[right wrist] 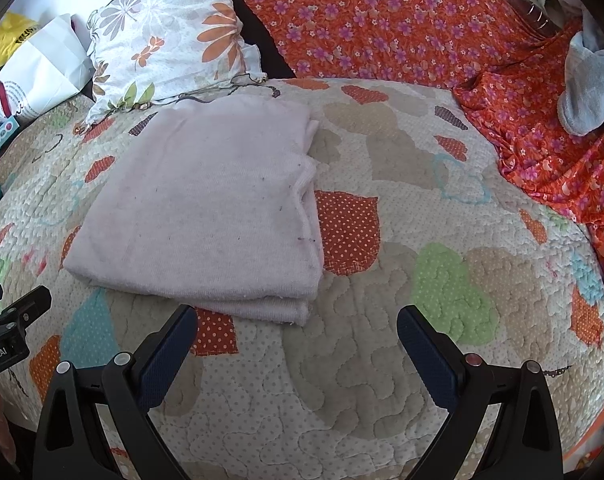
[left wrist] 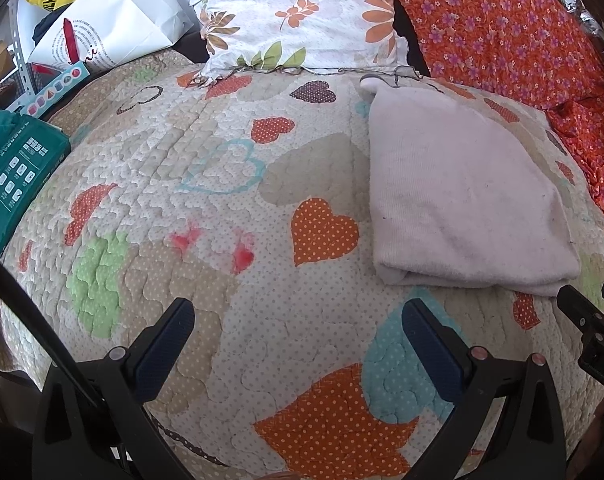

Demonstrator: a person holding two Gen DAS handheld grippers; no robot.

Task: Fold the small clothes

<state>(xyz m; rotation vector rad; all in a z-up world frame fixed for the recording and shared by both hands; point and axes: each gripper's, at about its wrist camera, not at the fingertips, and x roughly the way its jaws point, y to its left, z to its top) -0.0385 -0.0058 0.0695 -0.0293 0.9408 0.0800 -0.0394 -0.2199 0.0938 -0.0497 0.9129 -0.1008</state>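
Note:
A pale pink garment (left wrist: 461, 196) lies folded flat in a thick rectangle on the heart-patterned quilt (left wrist: 222, 200). It also shows in the right wrist view (right wrist: 206, 204). My left gripper (left wrist: 298, 312) is open and empty, above the quilt, down and left of the garment. My right gripper (right wrist: 294, 320) is open and empty, just in front of the garment's near right corner. The right gripper's tip (left wrist: 581, 312) shows at the left view's right edge, and the left gripper's tip (right wrist: 18, 312) at the right view's left edge.
A floral pillow (left wrist: 302, 12) lies behind the garment. An orange flowered cloth (right wrist: 421, 20) covers the back and right. White and yellow bags (left wrist: 102, 12) and a green box (left wrist: 14, 168) sit at the left. A grey cloth (right wrist: 585, 88) lies far right.

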